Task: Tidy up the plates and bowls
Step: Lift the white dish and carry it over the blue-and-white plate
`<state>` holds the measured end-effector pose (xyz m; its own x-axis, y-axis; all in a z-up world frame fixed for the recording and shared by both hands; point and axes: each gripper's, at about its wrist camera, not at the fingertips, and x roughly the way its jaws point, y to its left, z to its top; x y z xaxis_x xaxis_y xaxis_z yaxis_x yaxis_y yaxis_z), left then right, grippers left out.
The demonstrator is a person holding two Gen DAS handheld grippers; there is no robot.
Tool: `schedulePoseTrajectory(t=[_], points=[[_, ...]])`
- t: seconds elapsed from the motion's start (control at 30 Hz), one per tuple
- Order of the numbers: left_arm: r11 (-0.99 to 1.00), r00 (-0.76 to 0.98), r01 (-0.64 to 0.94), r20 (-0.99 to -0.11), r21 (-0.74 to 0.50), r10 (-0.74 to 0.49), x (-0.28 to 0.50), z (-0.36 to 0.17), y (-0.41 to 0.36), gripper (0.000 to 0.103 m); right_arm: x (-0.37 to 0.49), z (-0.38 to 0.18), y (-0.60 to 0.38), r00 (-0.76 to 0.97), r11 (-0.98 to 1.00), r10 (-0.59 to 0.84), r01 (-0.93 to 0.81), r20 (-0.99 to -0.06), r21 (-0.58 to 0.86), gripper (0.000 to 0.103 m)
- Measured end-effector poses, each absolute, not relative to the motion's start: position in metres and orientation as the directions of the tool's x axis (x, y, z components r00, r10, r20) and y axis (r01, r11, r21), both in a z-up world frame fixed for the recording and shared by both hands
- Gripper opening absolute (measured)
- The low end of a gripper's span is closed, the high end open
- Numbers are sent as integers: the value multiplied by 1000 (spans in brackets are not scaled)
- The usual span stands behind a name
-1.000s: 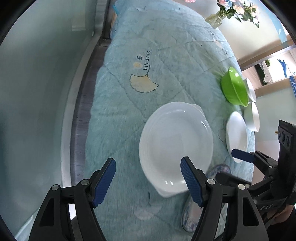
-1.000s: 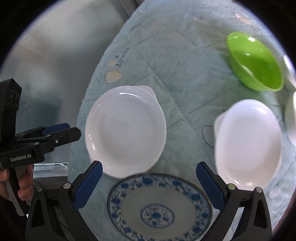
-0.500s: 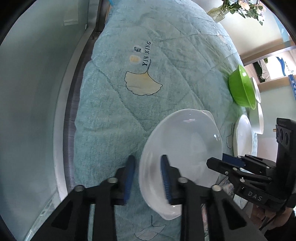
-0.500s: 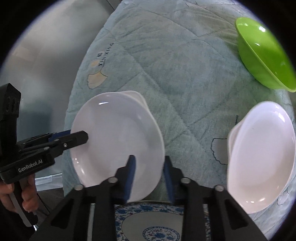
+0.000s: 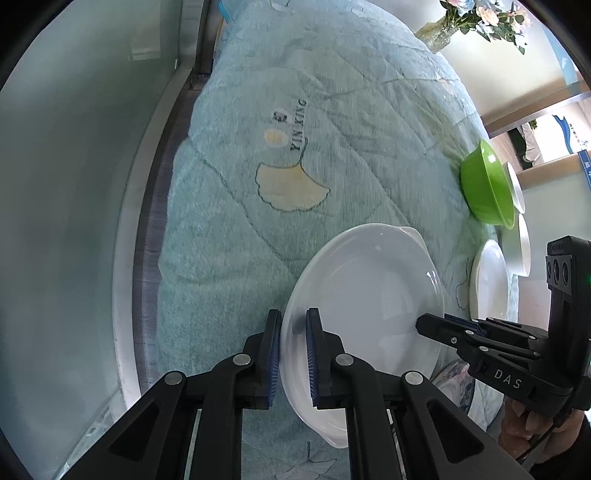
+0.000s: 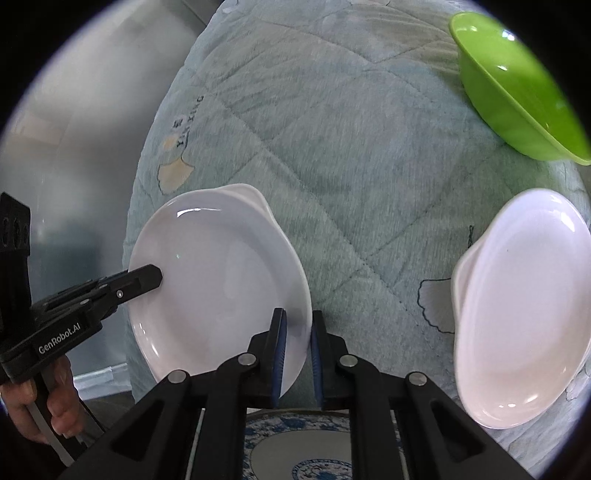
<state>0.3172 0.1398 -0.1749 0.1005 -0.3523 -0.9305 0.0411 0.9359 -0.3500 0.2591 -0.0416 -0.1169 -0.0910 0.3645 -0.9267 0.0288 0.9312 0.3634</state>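
Observation:
A white plate [image 5: 369, 295] [image 6: 221, 277] with small lug handles lies on the pale blue quilted cloth [image 5: 332, 129]. My left gripper [image 5: 293, 321] straddles its left rim, one blue pad outside and one inside, jaws closing and pinching the rim. My right gripper [image 6: 297, 321] does the same on the opposite rim, jaws closing with the rim between the pads. Each gripper shows in the other view, the right gripper [image 5: 424, 326] and the left gripper [image 6: 155, 275], held by a hand.
A second white plate [image 6: 524, 306] lies to the right, a green bowl [image 6: 513, 85] beyond it, and white bowls [image 5: 521, 251] past those. A blue-patterned plate [image 6: 306, 450] sits under my right gripper. A vase of flowers [image 5: 439, 29] stands at the far end.
Both grippers came down to the white plate and their jaws went from wide open to nearly together, one on each side of its rim.

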Motion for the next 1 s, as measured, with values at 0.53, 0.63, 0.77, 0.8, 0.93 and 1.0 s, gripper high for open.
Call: schedulePoseTrajectory(t=[0.53, 0.63, 0.77, 0.8, 0.93, 1.0], points=[[936, 255, 98, -900, -339, -353, 307, -60, 135, 8, 243, -9, -75, 91, 929, 367, 8, -926, 370, 11], [938, 283, 135, -895, -318, -344, 295, -25, 122, 8, 237, 27, -90, 146, 929, 363, 19, -920, 369, 11], [935, 314, 174, -883, -309, -350, 280, 19, 101, 8, 225, 63, -109, 219, 928, 356, 33, -908, 372, 10], [932, 323, 188, -877, -310, -357, 274, 32, 94, 8, 221, 75, -114, 236, 928, 352, 35, -906, 370, 9], [922, 356, 225, -854, -315, -379, 256, 71, 73, 8, 210, 109, -128, 307, 932, 331, 42, -892, 360, 9], [916, 371, 245, -843, -317, -391, 244, 92, 62, 8, 202, 125, -138, 335, 931, 325, 49, -884, 361, 9]])
